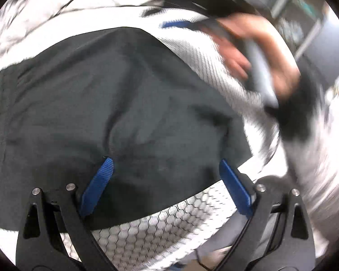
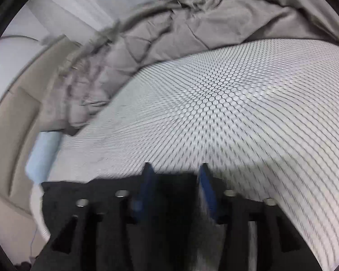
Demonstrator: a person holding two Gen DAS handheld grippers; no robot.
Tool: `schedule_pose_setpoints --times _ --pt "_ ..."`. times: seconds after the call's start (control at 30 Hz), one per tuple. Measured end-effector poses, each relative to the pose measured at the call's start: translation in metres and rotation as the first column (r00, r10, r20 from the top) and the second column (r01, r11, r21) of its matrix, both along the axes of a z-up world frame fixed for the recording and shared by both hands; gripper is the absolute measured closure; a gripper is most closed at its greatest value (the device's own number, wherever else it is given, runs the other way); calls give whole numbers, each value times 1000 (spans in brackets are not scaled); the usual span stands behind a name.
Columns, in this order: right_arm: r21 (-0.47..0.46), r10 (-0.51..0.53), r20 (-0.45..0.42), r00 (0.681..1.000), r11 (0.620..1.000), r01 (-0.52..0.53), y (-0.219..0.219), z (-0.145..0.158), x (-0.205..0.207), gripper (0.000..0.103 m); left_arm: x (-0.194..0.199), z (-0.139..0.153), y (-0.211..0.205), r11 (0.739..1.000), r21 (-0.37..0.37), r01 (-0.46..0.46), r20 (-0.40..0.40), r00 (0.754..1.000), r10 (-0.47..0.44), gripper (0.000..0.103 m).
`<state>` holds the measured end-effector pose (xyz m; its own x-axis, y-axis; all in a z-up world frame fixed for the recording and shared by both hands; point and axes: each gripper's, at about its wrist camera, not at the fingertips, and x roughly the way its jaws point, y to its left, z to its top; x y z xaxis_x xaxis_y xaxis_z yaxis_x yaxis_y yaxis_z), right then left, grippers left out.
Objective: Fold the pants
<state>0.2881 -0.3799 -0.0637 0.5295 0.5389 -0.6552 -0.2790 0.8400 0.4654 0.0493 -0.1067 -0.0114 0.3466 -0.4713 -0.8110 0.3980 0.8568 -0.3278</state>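
A: Mat (image 2: pixel 226 94), white with a fine black hexagon print, is the largest surface in both views; a heap of grey cloth (image 2: pixel 192 27) lies along its far edge in the right wrist view.

B: Where are the pants?

A: Pants (image 1: pixel 101 103), dark and laid flat with shallow creases, rest on the mat and fill most of the left wrist view.

B: And the left gripper (image 1: pixel 166 167)?

A: Its blue pads stand wide apart just over the near part of the dark cloth, with nothing pinched between them.

B: The right gripper (image 2: pixel 175 169)?

A: Blurred. Its pads are partly apart above the mat, and no cloth is visibly clamped. A hand (image 1: pixel 255 52) grasping its handle shows, smeared, in the left wrist view.
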Motion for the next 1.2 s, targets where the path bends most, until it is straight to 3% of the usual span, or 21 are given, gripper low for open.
schedule_pose_setpoints --times 0.07,0.13,0.2,0.3,0.37,0.43,0.57,0.67,0.7,0.77,0.8,0.83,0.97,1.0,1.03,1.1,1.13,1.2 --pt "9 34 4 999 999 -34 -17 2 -40 46 4 11 18 994 -93 -55 -8 999 54 9" --pt "32 35 -14 999 999 -35 -29 -4 -76 35 9 27 37 981 -131 -144 40 988 150 9" --pt "39 37 -63 997 999 -35 -35 -13 -108 35 13 35 50 962 -144 -232 66 968 243 9" --pt "7 109 -88 990 994 -108 -23 -18 -141 36 24 34 65 925 -200 -322 17 943 332 9" --pt "10 115 -46 992 993 -115 -24 -17 -163 50 43 32 69 921 -218 -324 5 943 333 9" --pt "-61 129 -95 987 989 -135 -20 -28 -177 81 49 29 69 926 -194 -323 6 944 331 9" --pt "-80 137 -127 982 986 -148 -28 -45 -207 82 55 22 69 925 -175 -339 -7 939 343 9" --pt "-93 163 -106 981 981 -173 -33 -35 -222 81 65 23 63 928 -169 -332 16 940 340 9" --pt "-91 153 -82 985 983 -161 -36 -29 -222 78 64 22 60 934 -154 -322 32 943 330 9" --pt "-82 128 -21 992 988 -129 -42 -13 -215 59 65 20 54 941 -129 -314 43 946 322 9" --pt "-67 110 10 994 992 -109 -45 -7 -207 43 65 16 49 946 -111 -303 48 950 310 9" --pt "-32 102 13 995 994 -102 -45 -5 -194 36 64 12 46 950 -100 -296 52 952 302 9" --pt "48 108 -78 991 993 -104 -32 -29 -151 35 64 -5 27 968 -26 -250 71 965 251 9" --pt "59 125 -97 987 991 -119 -27 -36 -140 38 64 -12 22 973 1 -230 86 970 229 9" --pt "87 140 -109 984 988 -131 -26 -47 -137 51 64 -15 18 975 23 -221 98 971 218 9" --pt "155 175 -125 976 976 -155 -14 -62 -126 66 59 -21 12 980 61 -189 134 975 179 9" --pt "151 173 -115 978 976 -155 -10 -64 -124 80 56 -23 10 983 70 -172 151 975 160 9" --pt "138 178 -97 979 977 -164 -3 -57 -114 91 47 -24 10 990 64 -128 200 973 113 9"
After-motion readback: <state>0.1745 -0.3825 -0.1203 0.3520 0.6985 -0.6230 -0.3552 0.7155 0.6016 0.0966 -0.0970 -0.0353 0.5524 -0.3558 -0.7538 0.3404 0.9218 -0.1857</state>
